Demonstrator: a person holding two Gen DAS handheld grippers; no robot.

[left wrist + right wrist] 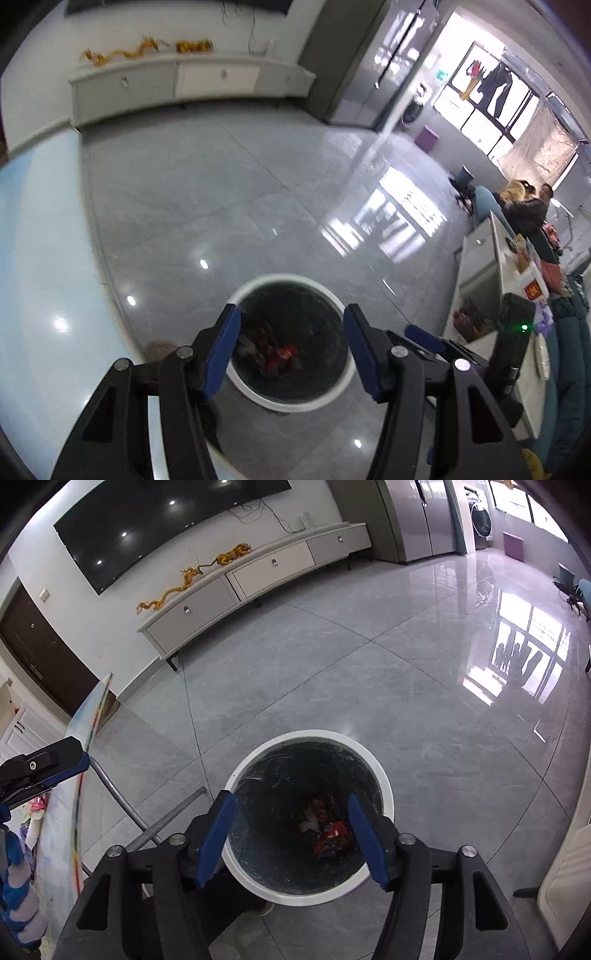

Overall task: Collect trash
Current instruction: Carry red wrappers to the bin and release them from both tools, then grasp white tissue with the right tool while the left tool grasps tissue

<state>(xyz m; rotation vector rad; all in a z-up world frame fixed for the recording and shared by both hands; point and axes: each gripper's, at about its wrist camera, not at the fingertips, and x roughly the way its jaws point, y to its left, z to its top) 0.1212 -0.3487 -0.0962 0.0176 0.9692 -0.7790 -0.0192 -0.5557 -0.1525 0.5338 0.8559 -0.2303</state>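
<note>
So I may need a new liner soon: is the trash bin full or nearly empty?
Nearly empty. The bin shows a few wrappers at the bottom, with its black liner bare most of the way up.

The trash bin [308, 895] has a white rim and a black liner; the wrapper [332, 840] inside is red. Both grippers have black frames with blue pads [216, 836]. The floor [332, 664] is glossy grey tile.
</note>
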